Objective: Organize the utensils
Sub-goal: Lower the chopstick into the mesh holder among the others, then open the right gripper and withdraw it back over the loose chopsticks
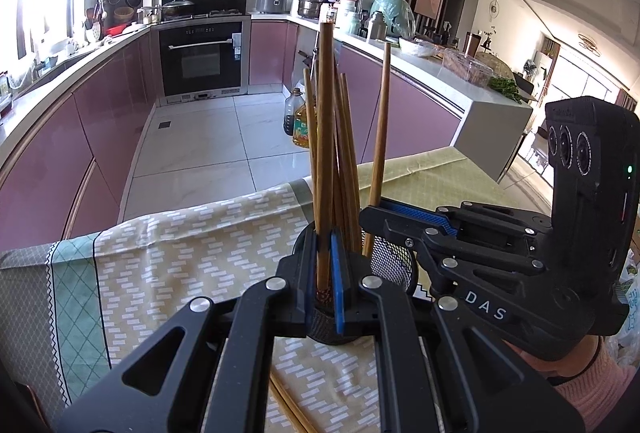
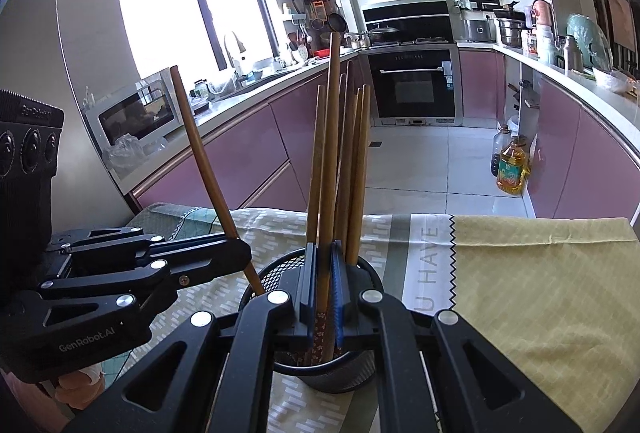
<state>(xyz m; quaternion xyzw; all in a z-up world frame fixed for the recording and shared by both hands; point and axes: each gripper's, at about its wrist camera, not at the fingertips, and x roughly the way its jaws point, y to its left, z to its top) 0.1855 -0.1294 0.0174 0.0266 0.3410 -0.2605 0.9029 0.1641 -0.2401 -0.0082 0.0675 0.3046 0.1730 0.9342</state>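
A black mesh holder (image 2: pixel 368 273) stands on the tablecloth with several wooden chopsticks upright in it; it also shows in the left wrist view (image 1: pixel 390 265). My left gripper (image 1: pixel 323 273) is shut on one chopstick (image 1: pixel 325 153), held upright over the holder. In the right wrist view the left gripper (image 2: pixel 240 253) comes in from the left, its chopstick (image 2: pixel 200 157) leaning left. My right gripper (image 2: pixel 323 289) is shut on another chopstick (image 2: pixel 330 161), upright with its patterned lower end inside the holder. In the left wrist view the right gripper (image 1: pixel 372 217) holds its chopstick (image 1: pixel 382 121).
A patterned tablecloth (image 2: pixel 520 273) covers the table. Loose chopsticks (image 1: pixel 292 409) lie on the cloth under my left gripper. Oil bottles (image 2: pixel 510 165) stand on the kitchen floor beyond the table's far edge. Pink cabinets line both sides.
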